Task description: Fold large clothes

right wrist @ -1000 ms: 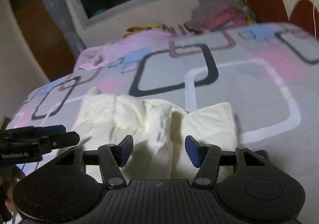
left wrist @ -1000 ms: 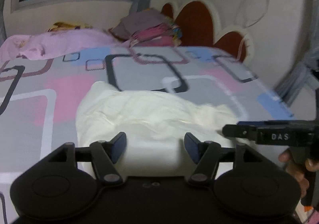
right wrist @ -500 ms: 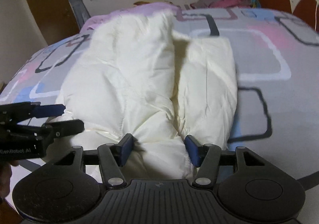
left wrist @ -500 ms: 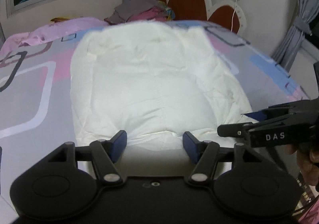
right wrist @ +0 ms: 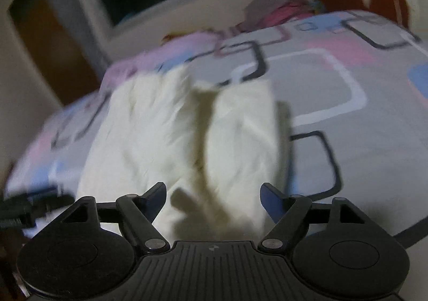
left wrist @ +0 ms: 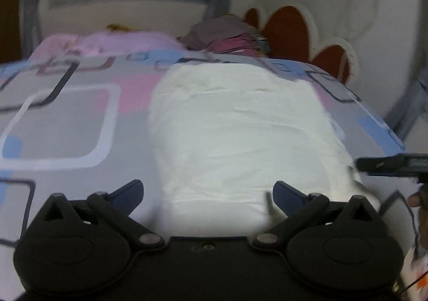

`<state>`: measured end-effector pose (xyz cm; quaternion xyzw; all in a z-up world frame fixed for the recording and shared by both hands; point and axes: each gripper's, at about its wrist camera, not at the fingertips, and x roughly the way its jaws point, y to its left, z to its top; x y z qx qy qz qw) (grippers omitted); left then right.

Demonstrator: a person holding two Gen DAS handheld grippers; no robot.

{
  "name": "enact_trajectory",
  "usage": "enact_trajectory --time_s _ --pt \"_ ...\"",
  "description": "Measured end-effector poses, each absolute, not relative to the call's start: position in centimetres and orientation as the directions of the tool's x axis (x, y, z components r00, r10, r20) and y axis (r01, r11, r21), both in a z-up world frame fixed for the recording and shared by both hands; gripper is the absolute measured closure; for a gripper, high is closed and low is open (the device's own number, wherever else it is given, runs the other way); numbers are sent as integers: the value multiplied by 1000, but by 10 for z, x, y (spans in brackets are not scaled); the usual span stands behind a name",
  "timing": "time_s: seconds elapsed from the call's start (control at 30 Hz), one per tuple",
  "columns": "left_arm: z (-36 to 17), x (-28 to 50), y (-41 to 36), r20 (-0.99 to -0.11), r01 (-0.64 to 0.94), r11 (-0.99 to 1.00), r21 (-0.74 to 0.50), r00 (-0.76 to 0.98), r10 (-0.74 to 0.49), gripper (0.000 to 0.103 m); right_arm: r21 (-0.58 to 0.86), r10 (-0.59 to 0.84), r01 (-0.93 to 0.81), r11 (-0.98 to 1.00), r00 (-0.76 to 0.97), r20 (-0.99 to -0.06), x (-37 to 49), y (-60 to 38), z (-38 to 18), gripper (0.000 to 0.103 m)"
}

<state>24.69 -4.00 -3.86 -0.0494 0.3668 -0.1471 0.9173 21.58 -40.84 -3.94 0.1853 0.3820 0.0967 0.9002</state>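
The garment (left wrist: 240, 135) is cream cloth, puffy and quilted, with a faint sheen and soft creases (the right view is blurred, so its stitching cannot be made out there). The bedsheet (left wrist: 80, 124) under it is smooth matt cloth printed in grey, pink, blue and white. The left gripper (left wrist: 208, 191) is matt black plastic with 2 dark blue fingers (left wrist: 128, 190) and small grey metal-looking pivots. The right gripper (right wrist: 212, 194) has the same black plastic, ribbed on its middle plate. The headboard (left wrist: 289, 25) looks like reddish-brown padding edged in cream. The pile (left wrist: 227, 36) is folded cloth.
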Motion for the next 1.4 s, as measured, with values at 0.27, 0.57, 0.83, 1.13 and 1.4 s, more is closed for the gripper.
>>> enact_trajectory --time_s 0.27,0.57,0.83,1.13,1.4 --pt "-39 298 -23 -646 172 927 -333 675 -357 11 344 379 -211 915 742 -553 273 -362 13 64" --pt "-66 333 -50 -722 180 920 -348 575 -385 6 239 292 -167 957 567 -770 334 -330 -62 66" --pt "-52 311 -11 -687 216 891 -399 573 -447 5 548 433 -27 836 646 -628 286 -456 -43 7" --pt "-85 309 6 -641 159 779 -606 482 -597 6 762 596 134 634 543 -592 265 -498 -114 7" --pt "-103 316 -10 -633 158 754 -637 452 -629 4 794 659 109 599 496 -565 273 -473 -130 7"
